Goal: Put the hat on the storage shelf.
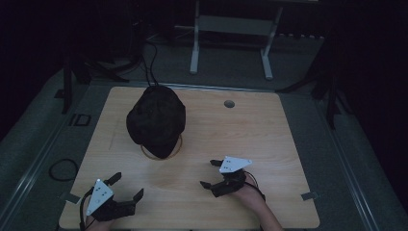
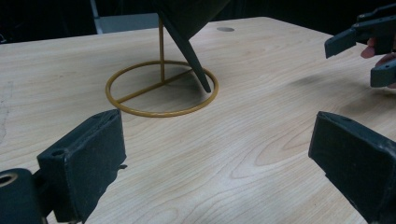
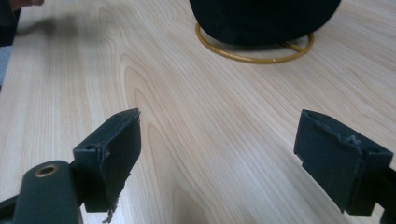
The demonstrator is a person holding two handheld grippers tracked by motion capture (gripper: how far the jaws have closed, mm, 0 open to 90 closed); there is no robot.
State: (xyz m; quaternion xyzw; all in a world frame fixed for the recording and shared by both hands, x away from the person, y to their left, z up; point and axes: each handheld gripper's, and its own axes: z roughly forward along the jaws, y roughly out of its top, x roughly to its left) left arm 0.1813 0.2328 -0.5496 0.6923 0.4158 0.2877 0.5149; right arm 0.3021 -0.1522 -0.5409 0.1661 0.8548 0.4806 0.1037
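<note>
left gripper [image 1: 126,185]: mine sits at the near left corner of the table [image 1: 269,125], jaws wide apart, nothing in them
hat [image 1: 156,120]: dark one perched on a yellow wire stand [image 2: 161,88], far left, well ahead of both grippers
right gripper [image 1: 211,173]: near edge, jaws spread wide too, empty

The table [image 1: 269,144] is pale wood-grain laminate, smooth with a soft sheen. The hat [image 1: 156,120], upper left of centre, looks like dark matt cloth. Its stand [image 2: 161,88] is thin wire, painted mustard yellow, slightly glossy. The jaw pads are matt black, roughened at the edges.
</note>
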